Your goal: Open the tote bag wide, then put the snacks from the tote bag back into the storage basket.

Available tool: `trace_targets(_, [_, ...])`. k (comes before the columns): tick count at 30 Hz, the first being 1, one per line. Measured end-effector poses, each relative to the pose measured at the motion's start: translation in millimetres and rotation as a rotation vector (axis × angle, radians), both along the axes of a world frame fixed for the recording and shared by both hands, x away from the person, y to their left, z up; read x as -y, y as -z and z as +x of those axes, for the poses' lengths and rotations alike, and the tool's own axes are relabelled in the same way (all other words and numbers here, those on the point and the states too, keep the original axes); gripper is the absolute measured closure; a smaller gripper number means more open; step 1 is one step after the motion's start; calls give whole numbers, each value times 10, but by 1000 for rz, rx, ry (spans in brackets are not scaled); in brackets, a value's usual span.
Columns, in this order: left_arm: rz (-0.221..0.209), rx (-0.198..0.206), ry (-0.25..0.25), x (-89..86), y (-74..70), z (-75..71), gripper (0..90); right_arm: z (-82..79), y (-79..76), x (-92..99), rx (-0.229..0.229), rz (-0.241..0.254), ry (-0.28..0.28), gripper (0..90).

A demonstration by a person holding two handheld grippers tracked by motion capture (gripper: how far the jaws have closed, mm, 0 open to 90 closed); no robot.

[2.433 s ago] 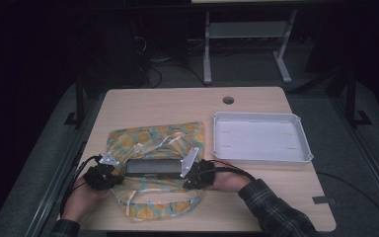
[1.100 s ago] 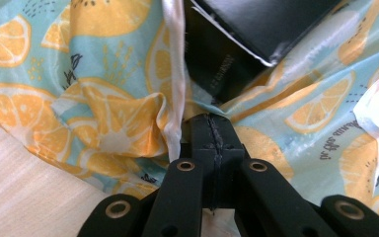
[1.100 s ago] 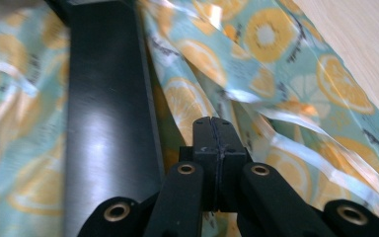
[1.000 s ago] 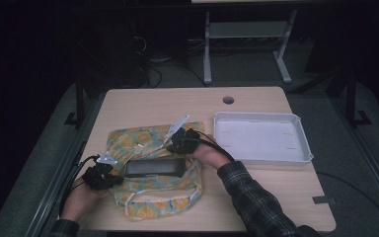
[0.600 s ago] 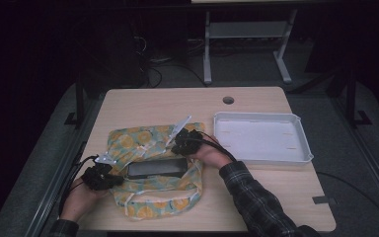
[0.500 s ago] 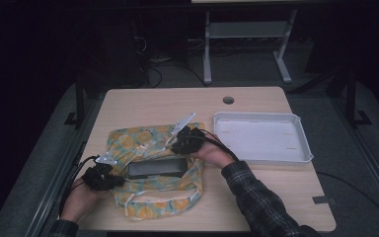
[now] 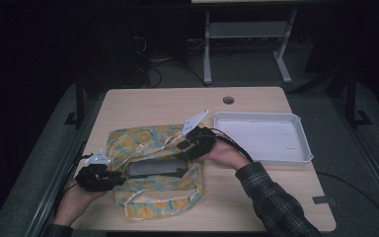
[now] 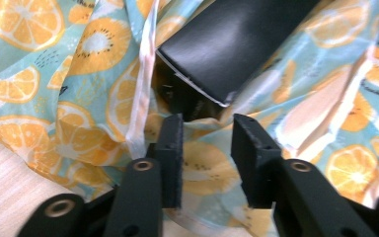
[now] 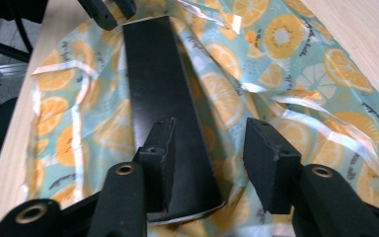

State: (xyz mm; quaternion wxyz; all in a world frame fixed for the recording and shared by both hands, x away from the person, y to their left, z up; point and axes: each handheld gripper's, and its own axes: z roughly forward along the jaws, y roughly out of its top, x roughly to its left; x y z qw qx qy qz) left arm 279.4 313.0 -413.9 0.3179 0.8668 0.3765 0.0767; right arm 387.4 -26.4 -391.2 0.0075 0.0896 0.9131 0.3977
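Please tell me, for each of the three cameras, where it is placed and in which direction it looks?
High view: above the person's side, looking forward and down at the table; both forearms, left gripper, right gripper show.
Left gripper view: rides the left gripper, facing the black box on the fruit-print cloth; own jaws apart.
Right gripper view: faces along the box; own jaws apart.
All share box and cloth.

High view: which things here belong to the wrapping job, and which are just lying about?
In the job:
- fruit-print cloth
- black box lying on it
- left claw and right claw, both open

Lying about:
- white tray
- table
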Motion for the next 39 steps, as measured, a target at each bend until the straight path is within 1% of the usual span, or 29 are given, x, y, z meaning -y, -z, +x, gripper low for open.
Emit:
trace_targets(2, [-5, 3, 2, -2, -6, -24, 607, -37, -8, 26, 8, 7, -12, 523])
trace_targets(3, [-8, 11, 4, -11, -16, -73, 580, -50, -12, 39, 16, 6, -20, 515])
trace_targets(5, [-7, 15, 11, -34, -21, -118, 552, -68, -13, 53, 17, 0, -27, 505])
trace_targets(6, [-11, 19, 7, -41, -17, -143, 541, -69, -10, 56, 20, -1, -31, 500])
trace_targets(7, [-7, 24, 10, -57, -15, -166, 529, -69, -5, 58, 21, 0, -34, 500])
trace_targets(8, [-10, 22, 7, -65, -14, -182, 512, -64, 2, 58, 19, 2, -38, 498])
trace_targets(13, [-13, 33, 0, -128, 2, -275, 474, -70, 24, 47, 9, 1, -62, 485])
trace_targets(14, [-13, 33, 0, -128, 2, -275, 470, -67, 29, 44, 15, -2, -72, 478])
trace_targets(17, [-9, 27, -6, -157, 29, -339, 455, -83, 45, 22, 11, -16, -78, 473])
trace_targets(19, [-13, 24, -10, -164, 46, -362, 448, -88, 57, 3, 14, -26, -94, 472])
trace_targets(21, [-9, 19, -13, -171, 50, -377, 446, -97, 66, -21, 17, -34, -104, 468])
trace_targets(22, [-8, 21, -11, -175, 56, -381, 445, -101, 71, -35, 12, -35, -109, 467])
trace_targets(28, [-9, 26, -14, -178, 70, -379, 442, -115, 83, -108, 14, -55, -131, 467])
trace_targets(29, [-10, 23, -16, -174, 74, -381, 442, -113, 85, -118, 21, -58, -136, 467])
trace_targets(31, [-7, 21, -11, -172, 77, -376, 443, -110, 88, -141, 21, -56, -138, 465])
trace_targets(32, [-6, 21, -10, -171, 77, -375, 442, -111, 88, -151, 14, -57, -139, 463])
trace_targets(35, [-9, 23, -11, -169, 80, -372, 441, -106, 94, -186, 20, -60, -151, 460])
trace_targets(38, [-9, 24, -10, -174, 78, -369, 441, -108, 111, -222, 14, -57, -160, 454])
trace_targets(39, [-9, 24, -9, -176, 77, -370, 441, -103, 128, -235, 20, -59, -164, 449])
